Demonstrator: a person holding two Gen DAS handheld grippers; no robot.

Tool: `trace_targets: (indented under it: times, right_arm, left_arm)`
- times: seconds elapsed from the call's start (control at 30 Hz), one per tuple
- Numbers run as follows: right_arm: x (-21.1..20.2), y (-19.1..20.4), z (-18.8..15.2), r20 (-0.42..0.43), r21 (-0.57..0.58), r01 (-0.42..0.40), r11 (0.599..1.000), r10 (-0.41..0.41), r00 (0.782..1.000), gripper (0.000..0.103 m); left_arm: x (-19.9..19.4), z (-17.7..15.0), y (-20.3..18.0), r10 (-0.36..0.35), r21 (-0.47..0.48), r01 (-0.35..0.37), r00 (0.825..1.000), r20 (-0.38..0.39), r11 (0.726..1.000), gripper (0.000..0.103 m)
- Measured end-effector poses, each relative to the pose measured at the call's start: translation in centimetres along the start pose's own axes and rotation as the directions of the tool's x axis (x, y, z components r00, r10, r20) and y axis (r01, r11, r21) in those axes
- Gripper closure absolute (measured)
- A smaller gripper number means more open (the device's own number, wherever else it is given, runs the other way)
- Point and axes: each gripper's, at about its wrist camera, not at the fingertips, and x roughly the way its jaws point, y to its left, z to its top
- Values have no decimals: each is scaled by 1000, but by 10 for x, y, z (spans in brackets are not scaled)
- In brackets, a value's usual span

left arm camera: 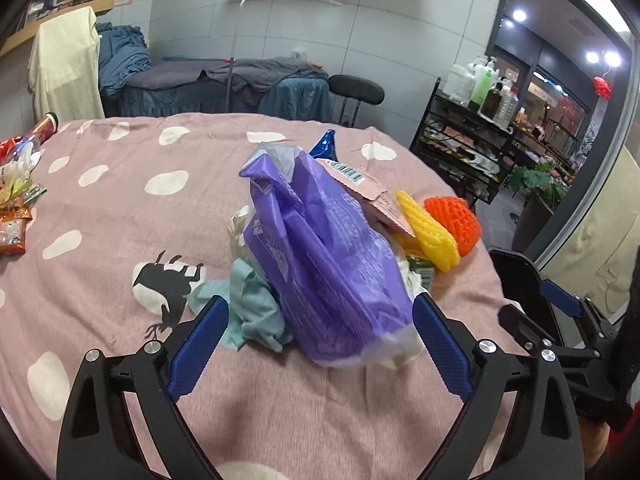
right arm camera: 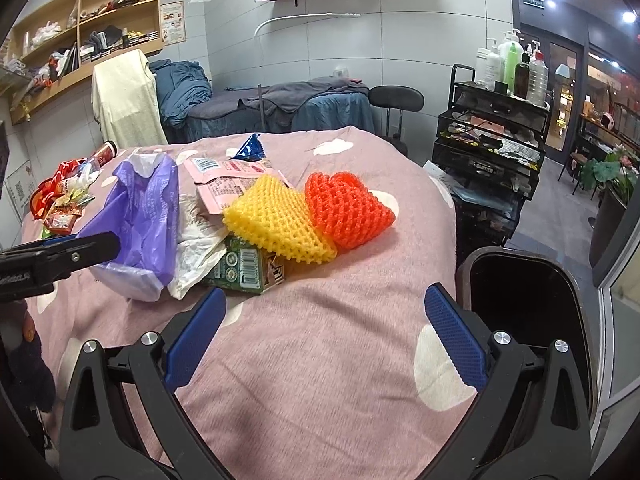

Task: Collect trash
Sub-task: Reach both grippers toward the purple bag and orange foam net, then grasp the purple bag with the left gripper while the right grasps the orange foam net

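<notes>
A heap of trash lies on the pink dotted cloth (left arm camera: 120,208): a purple plastic bag (left arm camera: 320,256), a teal crumpled cloth (left arm camera: 252,304), a pink packet (left arm camera: 360,188), a yellow foam net (left arm camera: 428,236), an orange foam net (left arm camera: 454,220) and a blue wrapper (left arm camera: 326,146). My left gripper (left arm camera: 320,344) is open, its jaws on either side of the purple bag's near end. In the right wrist view the purple bag (right arm camera: 148,212), white paper (right arm camera: 196,248), green carton (right arm camera: 244,268), yellow net (right arm camera: 276,220) and orange net (right arm camera: 344,208) lie ahead. My right gripper (right arm camera: 324,340) is open and empty above the cloth.
A black bin (right arm camera: 528,296) stands at the table's right edge. More snack wrappers and a red can (left arm camera: 20,184) lie at the far left. A black rack with bottles (right arm camera: 492,136) stands to the right, a massage bed (right arm camera: 280,104) behind.
</notes>
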Motion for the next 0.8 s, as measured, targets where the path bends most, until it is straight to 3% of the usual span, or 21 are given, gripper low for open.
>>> trace_targets:
  times: [0.13,0.4,0.53,0.7,0.8]
  right_arm:
    - [7,-6,8,-3,4,7,1000,-7,1000,5]
    - [32,-21,27,-33,28,20,999,-19,999,5]
    - [51,-26,38,-61,30,25,999,-23,998,7]
    - [67,-27,48,-69,10,37,999,-36,997,19]
    - [84,-27,52,-104,-3,43,999,-43,994,20]
  left_arm:
    - [16,14,12,-31,-48,29,998,-54,998,24]
    - [24,19,21,-60,-87,53,995,-78,995,65]
    - [23,18,18,-59,-77,54,996,-69,996,69]
    - [13,21,19,-74,-77,71,997,-29,994,72]
    - [8,21,17,-71,-62,71,997,-7,996,72]
